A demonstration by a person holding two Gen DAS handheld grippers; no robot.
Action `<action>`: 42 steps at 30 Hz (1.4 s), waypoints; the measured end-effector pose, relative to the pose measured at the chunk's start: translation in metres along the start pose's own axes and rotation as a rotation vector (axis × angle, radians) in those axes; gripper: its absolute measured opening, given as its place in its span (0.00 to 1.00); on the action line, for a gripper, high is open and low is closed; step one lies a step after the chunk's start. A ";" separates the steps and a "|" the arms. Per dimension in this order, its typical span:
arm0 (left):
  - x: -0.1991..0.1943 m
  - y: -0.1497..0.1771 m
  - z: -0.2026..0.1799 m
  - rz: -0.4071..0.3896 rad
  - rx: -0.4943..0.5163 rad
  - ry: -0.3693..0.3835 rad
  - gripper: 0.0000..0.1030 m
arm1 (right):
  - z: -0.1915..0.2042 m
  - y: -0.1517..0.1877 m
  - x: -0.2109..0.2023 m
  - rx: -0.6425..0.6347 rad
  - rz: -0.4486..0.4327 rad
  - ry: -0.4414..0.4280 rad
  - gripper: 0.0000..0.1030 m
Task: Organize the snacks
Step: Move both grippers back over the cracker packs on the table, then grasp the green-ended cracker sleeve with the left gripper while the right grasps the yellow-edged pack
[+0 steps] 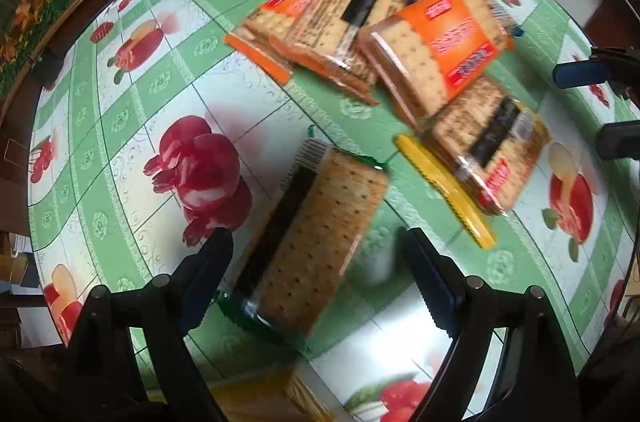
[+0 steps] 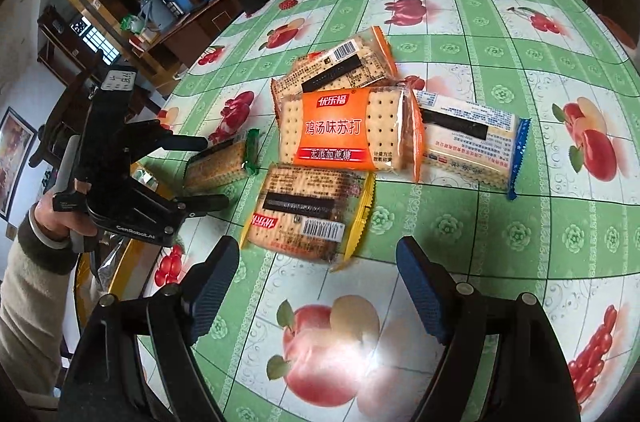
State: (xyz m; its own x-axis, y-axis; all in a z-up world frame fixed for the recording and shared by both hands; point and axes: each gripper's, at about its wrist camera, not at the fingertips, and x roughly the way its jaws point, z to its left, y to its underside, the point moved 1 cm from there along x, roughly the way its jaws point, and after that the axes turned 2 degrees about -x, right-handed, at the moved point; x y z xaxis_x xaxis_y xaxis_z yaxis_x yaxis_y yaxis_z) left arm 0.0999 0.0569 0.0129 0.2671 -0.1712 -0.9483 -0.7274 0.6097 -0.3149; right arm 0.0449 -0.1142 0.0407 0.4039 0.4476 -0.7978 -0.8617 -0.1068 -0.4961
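Green-checked tablecloth (image 2: 500,182) (fruit prints), orange packet (image 2: 344,132)

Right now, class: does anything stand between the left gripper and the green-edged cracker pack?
Nothing visible does. The left gripper is open right above the green pack, which lies alone on the tablecloth, apart from the pile of packs.

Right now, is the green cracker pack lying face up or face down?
Face down: the green cracker pack lies flat on the table, showing its barcode and black seam strip.

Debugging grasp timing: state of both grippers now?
Left gripper: open, empty, above the green-edged cracker pack.
Right gripper: open, empty, near the yellow-edged cracker pack.
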 end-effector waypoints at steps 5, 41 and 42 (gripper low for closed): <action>0.004 -0.004 0.001 0.001 -0.034 0.041 0.85 | 0.008 -0.020 0.018 -0.008 0.003 -0.096 0.78; 0.009 -0.005 -0.006 -0.009 -0.023 0.054 0.84 | 0.072 0.017 0.072 -0.628 0.258 0.135 0.83; 0.008 -0.004 -0.008 -0.012 -0.013 0.057 0.77 | 0.070 0.019 0.069 -0.618 0.249 0.139 0.81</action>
State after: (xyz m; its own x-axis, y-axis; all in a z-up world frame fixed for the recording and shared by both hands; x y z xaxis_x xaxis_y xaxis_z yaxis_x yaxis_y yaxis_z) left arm 0.1000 0.0466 0.0068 0.2394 -0.2226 -0.9451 -0.7327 0.5972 -0.3263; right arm 0.0345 -0.0231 0.0001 0.2879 0.2301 -0.9296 -0.6172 -0.6976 -0.3638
